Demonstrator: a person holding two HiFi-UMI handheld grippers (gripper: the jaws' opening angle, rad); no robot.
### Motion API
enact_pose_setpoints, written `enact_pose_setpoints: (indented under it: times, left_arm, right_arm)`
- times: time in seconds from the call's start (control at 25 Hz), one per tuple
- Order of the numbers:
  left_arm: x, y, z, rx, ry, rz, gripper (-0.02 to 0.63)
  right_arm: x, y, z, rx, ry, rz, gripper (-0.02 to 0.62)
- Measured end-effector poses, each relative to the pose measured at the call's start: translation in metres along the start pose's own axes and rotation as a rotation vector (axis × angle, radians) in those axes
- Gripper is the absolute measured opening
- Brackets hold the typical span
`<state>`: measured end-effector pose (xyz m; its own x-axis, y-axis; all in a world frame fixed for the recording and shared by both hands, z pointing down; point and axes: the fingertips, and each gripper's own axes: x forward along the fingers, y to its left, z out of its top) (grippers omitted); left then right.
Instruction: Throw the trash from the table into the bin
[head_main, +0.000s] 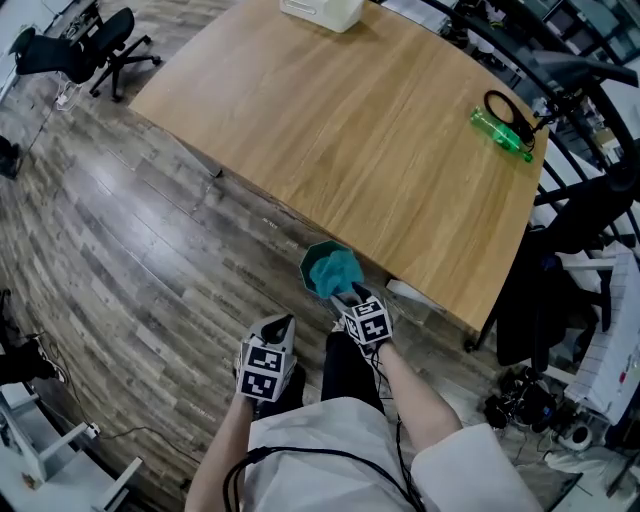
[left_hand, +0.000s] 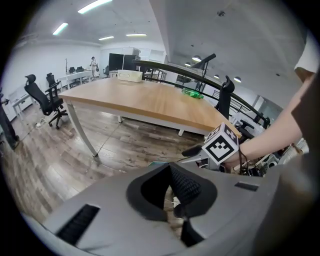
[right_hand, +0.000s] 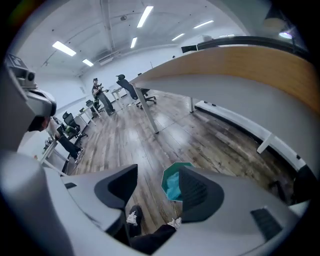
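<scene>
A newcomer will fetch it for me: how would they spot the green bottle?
Start at the large wooden table. Go to the end farthest from the white box. The green bottle lies there on its side near the edge, beside a black cable loop; it is the only bright green thing on the tabletop.

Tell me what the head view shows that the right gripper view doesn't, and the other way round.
Head view only: the green bottle and white box on top of the table, plus the left gripper.
Right gripper view only: ceiling lights, a person standing far off, and a clear look at the right gripper, open and empty.
Both: the teal bin with blue crumpled material inside, the wood floor, and the table.
</scene>
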<state>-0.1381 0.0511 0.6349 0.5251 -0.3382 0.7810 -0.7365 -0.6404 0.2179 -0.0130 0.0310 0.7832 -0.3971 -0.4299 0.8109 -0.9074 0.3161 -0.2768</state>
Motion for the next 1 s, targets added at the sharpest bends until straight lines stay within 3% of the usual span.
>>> enact_pose_setpoints:
  times: [0.28, 0.44, 0.52, 0.64, 0.8, 1.0]
  left_arm:
    - [0.015, -0.01, -0.003, 0.051, 0.017, -0.064, 0.021]
    - [0.024, -0.016, -0.005, 0.062, 0.006, -0.102, 0.021]
    - [0.026, -0.023, -0.005, 0.082, 0.005, -0.121, 0.021]
    - [0.027, -0.034, -0.007, 0.106, 0.033, -0.15, 0.021]
    - [0.025, -0.039, -0.018, 0.113, 0.031, -0.142, 0.021]
    - [0.003, -0.038, -0.03, 0.049, 0.016, -0.101, 0.021]
  right_arm:
    - [-0.041, 0.005, -0.011, 0.086, -0.099, -0.076, 0.282]
    - [-0.066, 0.007, -0.021, 0.108, -0.117, -0.167, 0.181]
    - [-0.076, 0.008, -0.028, 0.118, -0.099, -0.197, 0.08]
    - [-0.09, 0.011, -0.033, 0.156, -0.105, -0.214, 0.044]
    - [-0.107, 0.019, -0.041, 0.18, -0.109, -0.22, 0.028]
    - [-0.125, 0.039, -0.053, 0.125, -0.046, -0.243, 0.028]
